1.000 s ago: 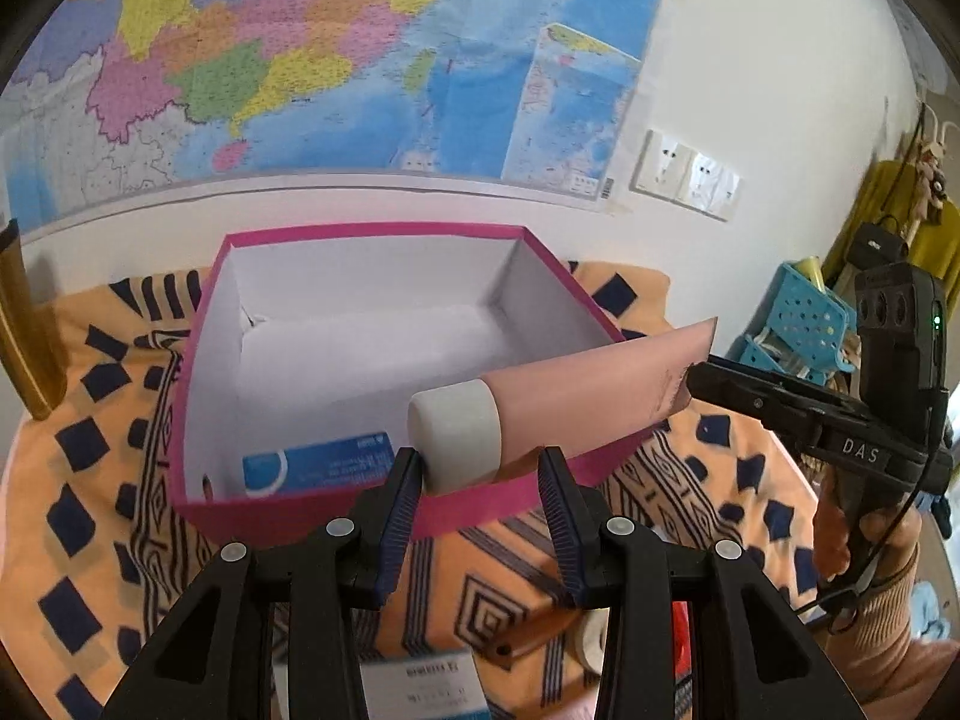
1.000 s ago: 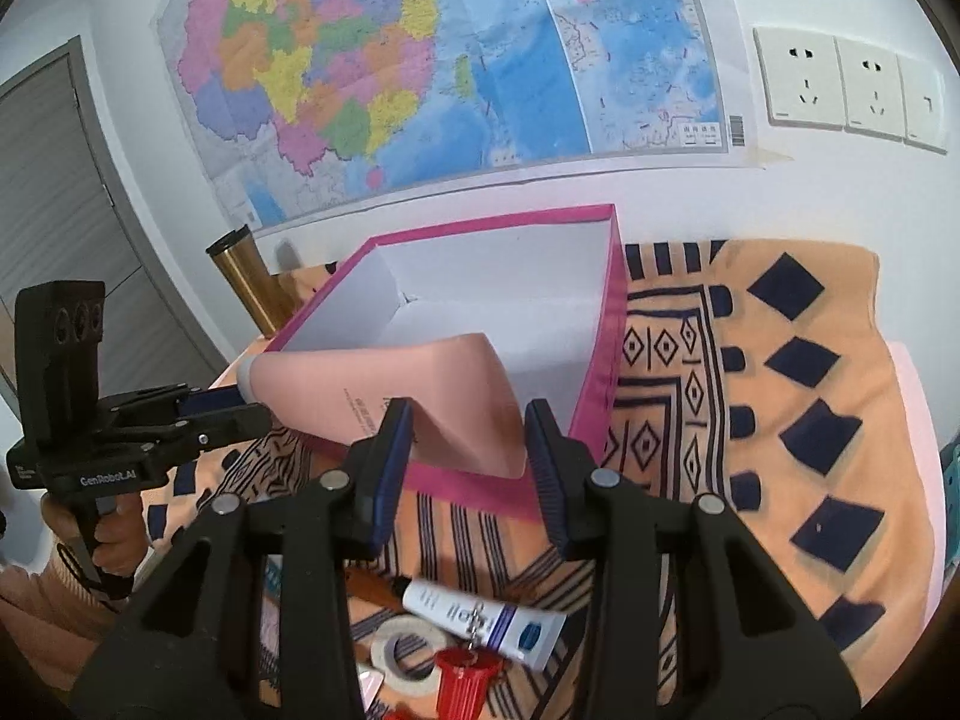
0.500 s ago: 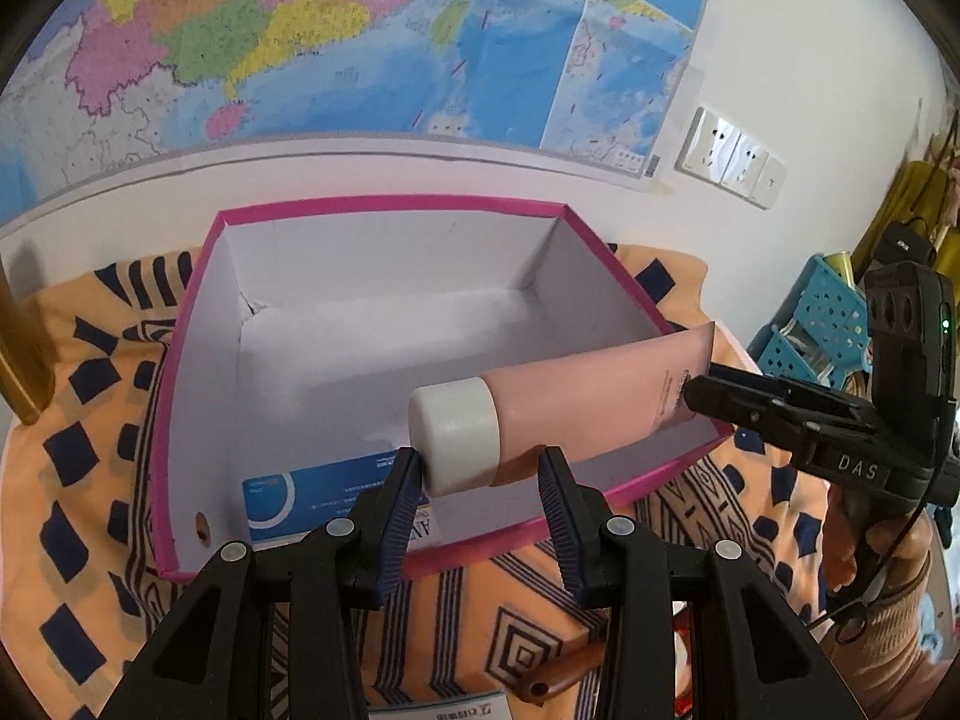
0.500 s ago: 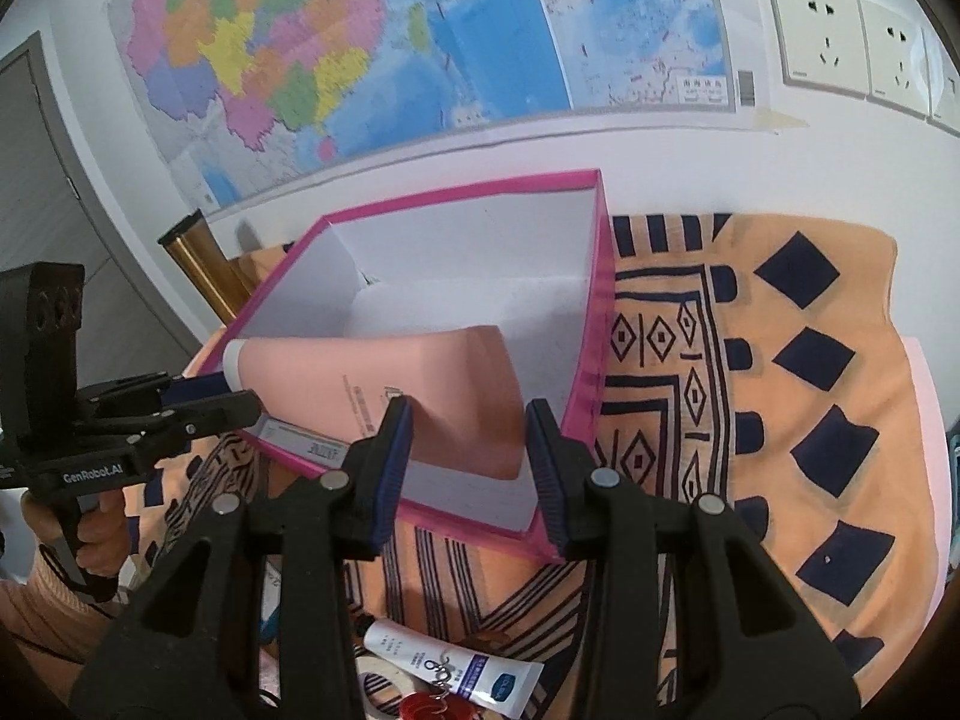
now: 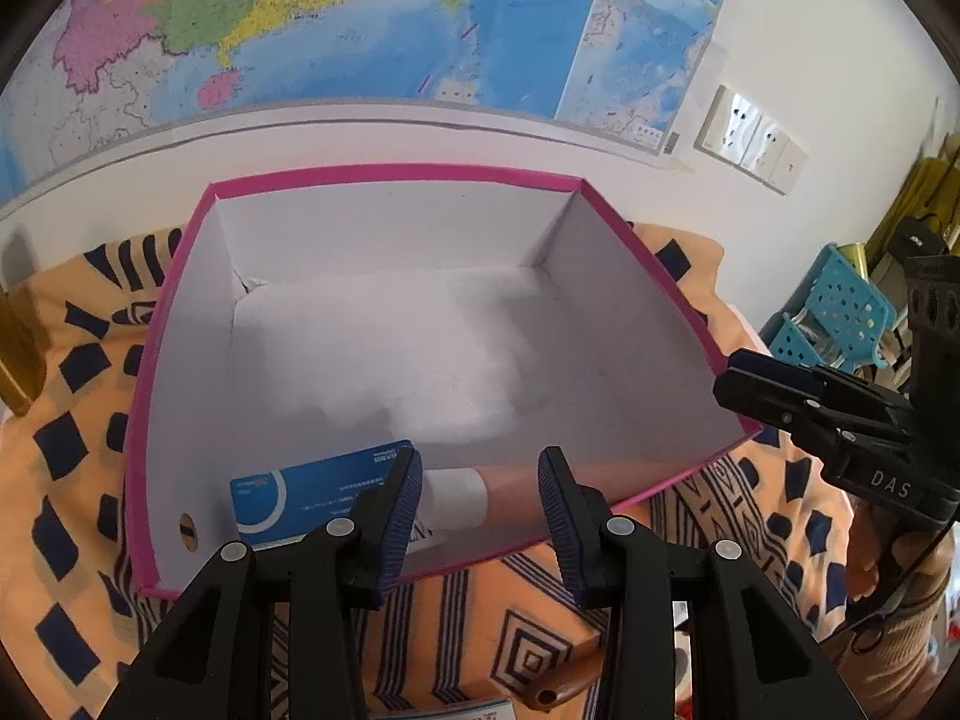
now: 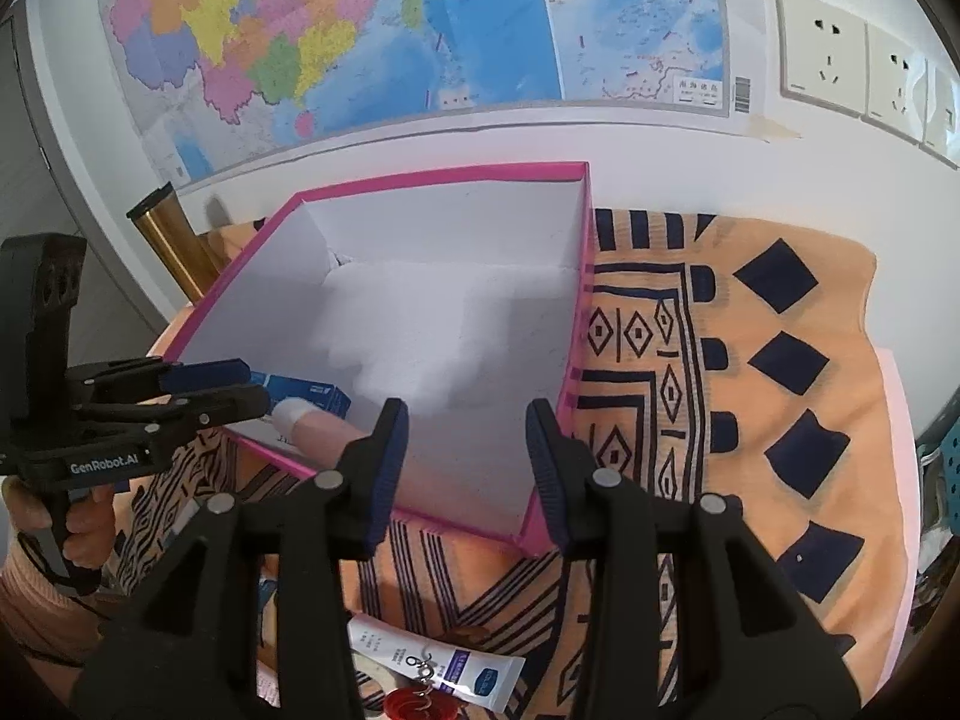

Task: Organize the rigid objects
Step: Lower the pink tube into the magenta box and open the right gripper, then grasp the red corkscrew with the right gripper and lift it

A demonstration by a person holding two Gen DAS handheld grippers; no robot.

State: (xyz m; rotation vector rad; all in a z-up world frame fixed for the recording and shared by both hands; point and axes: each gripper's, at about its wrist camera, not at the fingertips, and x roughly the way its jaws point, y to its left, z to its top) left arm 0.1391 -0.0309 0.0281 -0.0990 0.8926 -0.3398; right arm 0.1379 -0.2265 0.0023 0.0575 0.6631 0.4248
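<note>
I am seeing the pink box (image 5: 636,240) standing open from above, and most of its white floor is lying free toward the far side. Along the near wall a pink tube (image 5: 480,495) and a blue carton (image 5: 306,495) are taking the room. On the cloth (image 6: 780,396) to the right, wide free space is remaining; near me a white tube (image 6: 444,663) is lying.

Bright, even daylight — soft shadows only. The pink box (image 5: 384,171) has a white floor that blows out to a hazy glare in both views. Fisheye bending curves the wall map (image 6: 372,36) — dark vignette fills the corners.
</note>
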